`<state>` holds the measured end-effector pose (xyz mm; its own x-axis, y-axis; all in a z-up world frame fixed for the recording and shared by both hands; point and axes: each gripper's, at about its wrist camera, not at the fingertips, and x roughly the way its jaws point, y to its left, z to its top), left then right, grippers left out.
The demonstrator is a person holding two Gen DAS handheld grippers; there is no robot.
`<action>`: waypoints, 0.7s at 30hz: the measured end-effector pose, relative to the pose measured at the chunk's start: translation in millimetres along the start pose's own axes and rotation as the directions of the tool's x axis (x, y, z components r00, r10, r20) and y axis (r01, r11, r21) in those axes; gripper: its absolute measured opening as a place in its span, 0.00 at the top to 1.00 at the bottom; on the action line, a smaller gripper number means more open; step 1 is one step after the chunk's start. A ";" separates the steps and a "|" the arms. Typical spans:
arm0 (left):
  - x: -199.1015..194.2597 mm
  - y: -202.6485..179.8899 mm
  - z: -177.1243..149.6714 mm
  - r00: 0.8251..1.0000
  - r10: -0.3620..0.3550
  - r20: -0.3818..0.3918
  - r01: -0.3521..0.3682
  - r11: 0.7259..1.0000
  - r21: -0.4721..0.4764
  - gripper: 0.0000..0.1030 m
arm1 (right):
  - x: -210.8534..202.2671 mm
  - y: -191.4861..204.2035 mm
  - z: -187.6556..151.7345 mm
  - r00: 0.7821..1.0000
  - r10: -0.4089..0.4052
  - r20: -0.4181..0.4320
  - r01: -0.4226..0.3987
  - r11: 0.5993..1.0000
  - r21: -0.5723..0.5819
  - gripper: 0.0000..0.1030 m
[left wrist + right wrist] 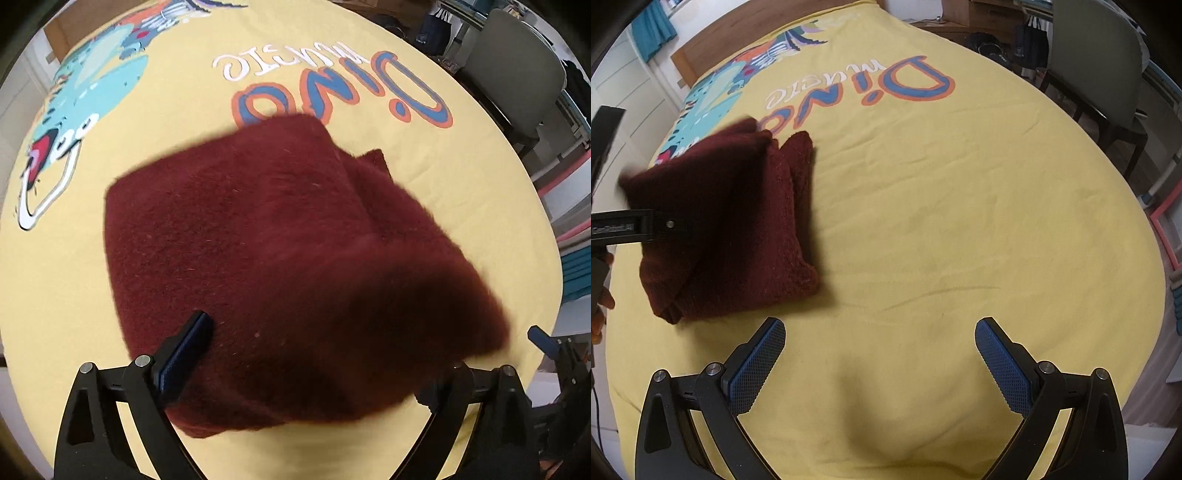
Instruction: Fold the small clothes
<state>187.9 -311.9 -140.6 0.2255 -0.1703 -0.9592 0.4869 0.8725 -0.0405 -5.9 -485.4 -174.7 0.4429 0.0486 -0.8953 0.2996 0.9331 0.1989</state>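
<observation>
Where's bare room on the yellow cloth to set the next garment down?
Free: the wide plain stretch right of the maroon garment, below the Dino lettering, ahead of the open right gripper. Crowded: the left side, where the open left gripper straddles the garment.

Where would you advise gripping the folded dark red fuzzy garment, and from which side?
Probably the thick rounded folded edge of the dark red fuzzy garment, from the bare yellow sheet on its right in the right wrist view: layers stack there, and the open right gripper is nearest.
</observation>
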 end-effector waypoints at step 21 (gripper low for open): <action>-83.7 107.7 -59.5 0.993 -0.052 0.103 0.063 0.993 -0.104 0.01 | -38.0 95.4 97.2 0.994 0.113 0.000 -0.111 0.979 -0.172 0.01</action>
<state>171.3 -176.5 -81.3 0.2856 -0.2617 -0.9220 0.4093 0.9032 -0.1296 88.0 -432.9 -82.9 0.4743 0.1537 -0.8668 0.0982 0.9692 0.2256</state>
